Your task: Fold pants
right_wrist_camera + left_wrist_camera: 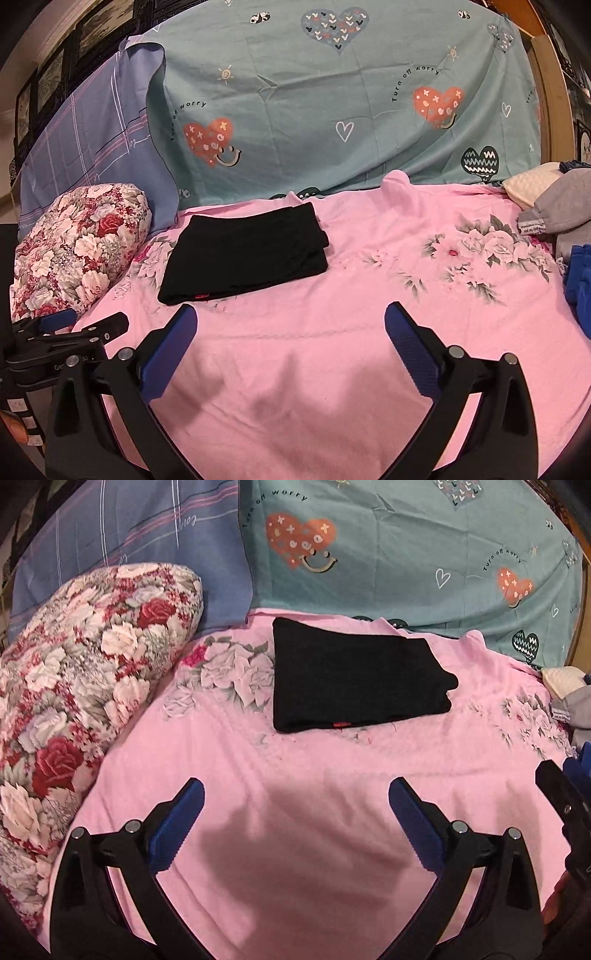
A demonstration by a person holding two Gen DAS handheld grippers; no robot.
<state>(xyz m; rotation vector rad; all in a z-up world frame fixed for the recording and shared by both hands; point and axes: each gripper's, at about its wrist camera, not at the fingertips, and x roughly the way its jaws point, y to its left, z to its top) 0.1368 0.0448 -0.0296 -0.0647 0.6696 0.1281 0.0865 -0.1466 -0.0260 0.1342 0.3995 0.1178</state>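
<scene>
Black pants (351,675) lie folded into a flat rectangle on the pink floral sheet (295,775), with a small red tag at the near edge. In the right wrist view the pants (243,254) sit left of centre. My left gripper (295,797) hovers open over bare pink sheet, well short of the pants, nothing between its blue pads. My right gripper (290,325) is also open and empty, just nearer than the pants and to their right. The right gripper's black body (565,812) shows at the left view's right edge; the left gripper (74,332) shows at the right view's left edge.
A rolled floral quilt (81,686) lies along the left. A teal heart-print cloth (332,110) and a blue plaid cloth (92,147) hang behind. At the right are a grey garment (557,214), a cream pillow (528,184) and blue clothes (580,277).
</scene>
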